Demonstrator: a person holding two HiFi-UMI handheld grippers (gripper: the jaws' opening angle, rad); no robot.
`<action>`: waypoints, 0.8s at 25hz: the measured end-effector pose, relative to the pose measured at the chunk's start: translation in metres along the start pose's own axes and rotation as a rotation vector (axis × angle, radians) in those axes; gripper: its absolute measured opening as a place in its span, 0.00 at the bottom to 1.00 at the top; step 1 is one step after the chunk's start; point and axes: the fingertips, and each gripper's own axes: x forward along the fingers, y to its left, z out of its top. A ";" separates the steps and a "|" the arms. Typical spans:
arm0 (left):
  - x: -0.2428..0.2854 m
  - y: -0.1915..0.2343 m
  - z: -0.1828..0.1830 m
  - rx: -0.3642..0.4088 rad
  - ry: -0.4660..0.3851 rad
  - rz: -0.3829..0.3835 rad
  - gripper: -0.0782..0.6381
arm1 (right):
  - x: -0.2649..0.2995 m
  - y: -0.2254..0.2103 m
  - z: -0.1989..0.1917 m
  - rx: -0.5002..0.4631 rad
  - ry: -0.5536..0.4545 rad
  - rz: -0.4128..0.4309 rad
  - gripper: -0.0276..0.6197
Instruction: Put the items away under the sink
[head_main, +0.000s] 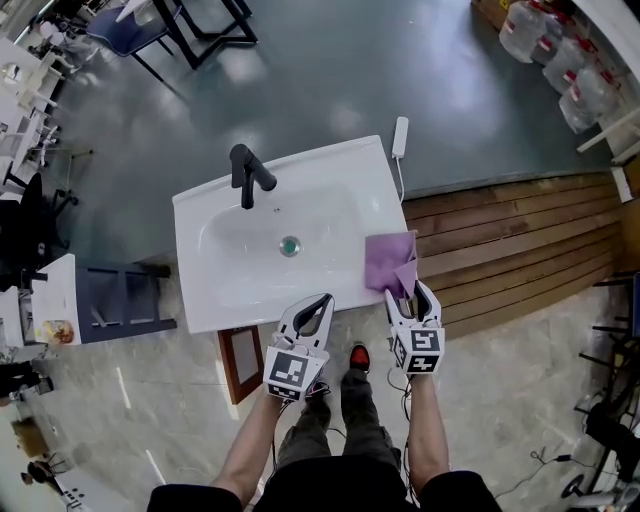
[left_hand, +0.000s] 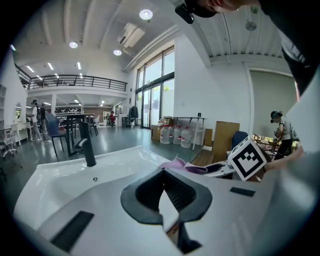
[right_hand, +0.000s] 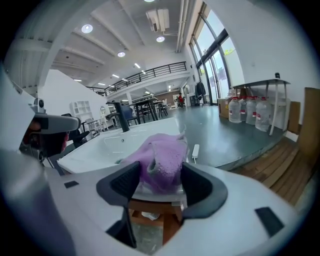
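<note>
Purple cloth (right_hand: 165, 150) lies between the spread jaws of our right hand-held gripper (right_hand: 160, 172), low in the centre of the right gripper view. That hand-held gripper is released, its jaws wide on either side of the bunched fabric; whether a pad brushes it we cannot tell. Our left hand-held gripper (left_hand: 163, 180) is clenched on nothing, tips together, just before the front edge of the sink (head_main: 225, 295), below the centre of the head view.

The cloth rests on the sink's right front corner, just right of centre in that view. Further out, the black tap (head_main: 247, 176) stands at the basin's back edge, upper left of centre. Under the rim in the right gripper view we see a wooden cabinet (right_hand: 150, 210), and in the head view a brown door (head_main: 241, 362) seems to stand open at the sink's front.

We judge the task barely begun: the one item we can see is on top of the surface, and nothing is visibly stowed. Left to do: close on the cloth, carry it down and set it inside the cabinet.
</note>
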 end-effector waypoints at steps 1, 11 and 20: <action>0.000 0.001 0.000 -0.002 0.001 0.000 0.12 | 0.001 0.000 -0.001 -0.006 0.003 -0.002 0.45; -0.004 0.005 -0.006 -0.011 0.007 0.007 0.12 | 0.002 0.002 0.001 -0.060 -0.015 -0.024 0.24; -0.024 0.020 -0.002 -0.042 -0.017 0.033 0.12 | -0.006 0.012 0.026 -0.117 -0.073 -0.026 0.20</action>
